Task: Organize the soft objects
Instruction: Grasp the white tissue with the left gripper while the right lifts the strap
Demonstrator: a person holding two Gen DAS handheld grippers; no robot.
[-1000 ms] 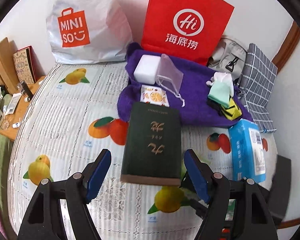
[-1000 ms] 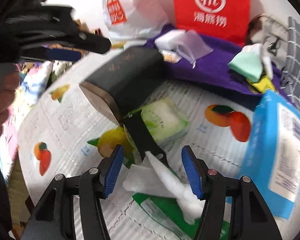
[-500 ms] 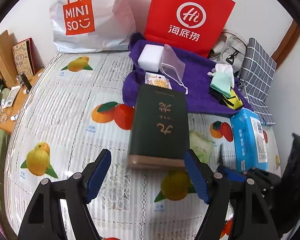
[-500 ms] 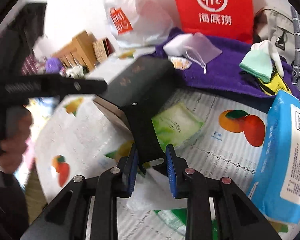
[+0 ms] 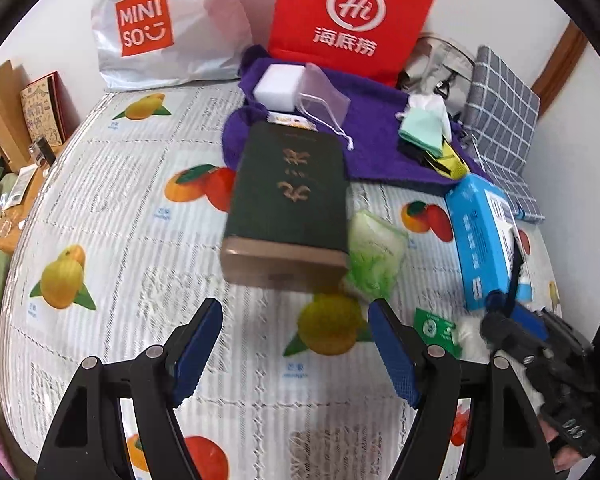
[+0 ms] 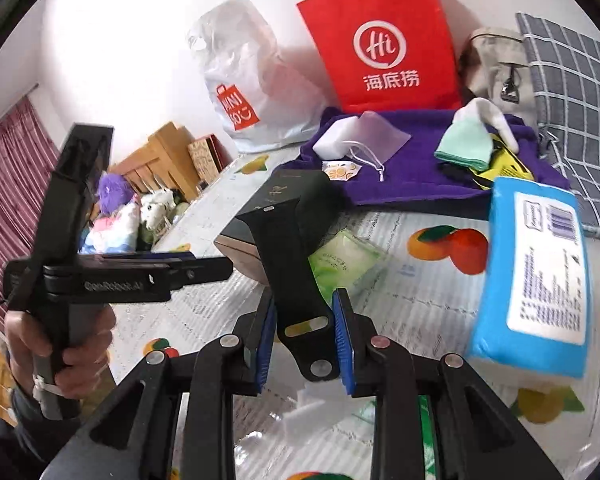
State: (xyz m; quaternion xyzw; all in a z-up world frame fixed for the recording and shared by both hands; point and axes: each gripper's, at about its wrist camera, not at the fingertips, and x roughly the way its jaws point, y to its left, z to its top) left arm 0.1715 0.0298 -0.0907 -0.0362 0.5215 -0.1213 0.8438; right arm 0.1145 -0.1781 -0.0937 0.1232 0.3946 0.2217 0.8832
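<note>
Right hand-held gripper pinches a black watch strap near its end with the slot and metal stud; the jaws have just closed onto it. The strap rises from the pads toward the dark green box, far end lying on the box. Judgement: strap is light, rubbery and bendy, likely to droop or swing; a grip nearer its middle would steady it, and the smooth surface may slip. Left hand-held gripper is spread with nothing between its pads, hovering over the fruit-print bed cover just in front of the box. Beside the box on its right lies a pale green packet, soft and crinkly by the look. Further right of the box, a blue tissue pack: squashy, bulky. A white scrap lies under the right gripper. Behind the box, a purple towel carries a white sponge block, a translucent drawstring pouch and folded mint socks. Beyond the towel stand a red bag and a white bag. The box obstructs the direct path to the towel.
</note>
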